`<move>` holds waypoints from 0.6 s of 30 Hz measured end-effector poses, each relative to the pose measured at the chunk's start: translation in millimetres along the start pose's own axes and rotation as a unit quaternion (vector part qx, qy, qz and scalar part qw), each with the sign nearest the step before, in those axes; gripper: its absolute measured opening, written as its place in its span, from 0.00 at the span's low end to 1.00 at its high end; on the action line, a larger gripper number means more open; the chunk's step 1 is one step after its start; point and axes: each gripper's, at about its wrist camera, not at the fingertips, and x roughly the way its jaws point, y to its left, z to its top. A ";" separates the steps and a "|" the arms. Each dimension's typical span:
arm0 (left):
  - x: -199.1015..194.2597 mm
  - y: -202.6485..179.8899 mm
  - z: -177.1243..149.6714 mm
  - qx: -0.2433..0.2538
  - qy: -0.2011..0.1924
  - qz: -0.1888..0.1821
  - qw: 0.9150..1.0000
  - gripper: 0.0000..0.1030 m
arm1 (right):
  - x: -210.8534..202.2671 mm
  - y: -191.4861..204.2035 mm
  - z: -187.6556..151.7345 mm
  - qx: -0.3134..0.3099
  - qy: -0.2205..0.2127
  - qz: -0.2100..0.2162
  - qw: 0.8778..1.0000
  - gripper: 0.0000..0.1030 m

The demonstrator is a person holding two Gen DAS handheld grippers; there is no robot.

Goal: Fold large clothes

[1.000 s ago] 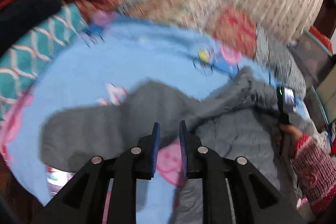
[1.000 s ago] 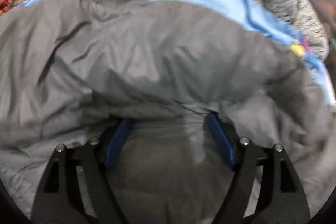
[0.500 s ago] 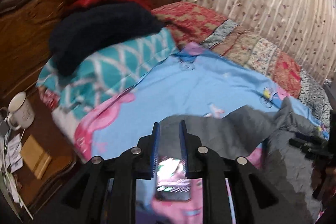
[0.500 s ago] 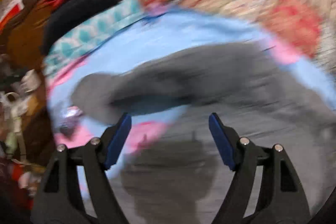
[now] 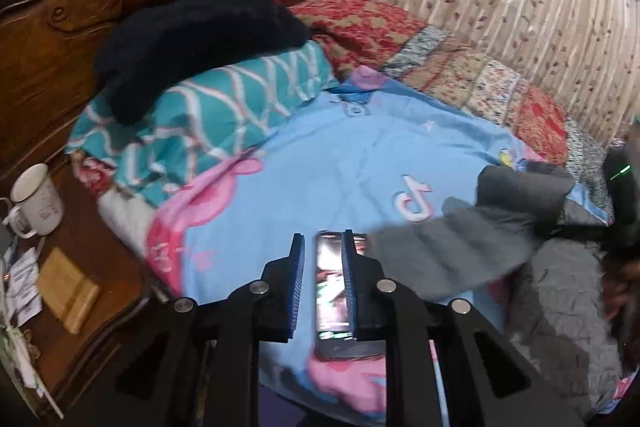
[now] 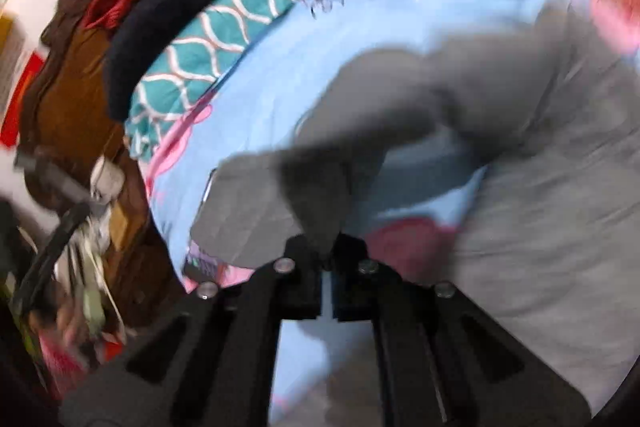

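Right jaws now pinched on the sleeve, sleeve drawn off the phone

Right gripper (image 6: 328, 247) gone from wide open half a second ago to clamped on a fold of the grey garment (image 6: 500, 155). Sleeve end pulled rightward across the blue sheet (image 5: 340, 167), uncovering the phone (image 5: 340, 291), which a second ago lay hidden under grey cloth. Left gripper (image 5: 322, 267) lifted back from close over the sleeve; headboard (image 5: 48, 39) and mug (image 5: 36, 199) now in view

Readable marks: one logo
TikTok note logo, printed on the light blue bedsheet (image 5: 412, 203); print on the mug (image 5: 38, 201) illegible.
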 end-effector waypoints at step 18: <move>123.8 -276.2 98.7 0.108 0.056 -0.169 0.978 0.00 | -74.3 -169.1 -96.8 0.091 -0.048 -0.110 0.989 0.68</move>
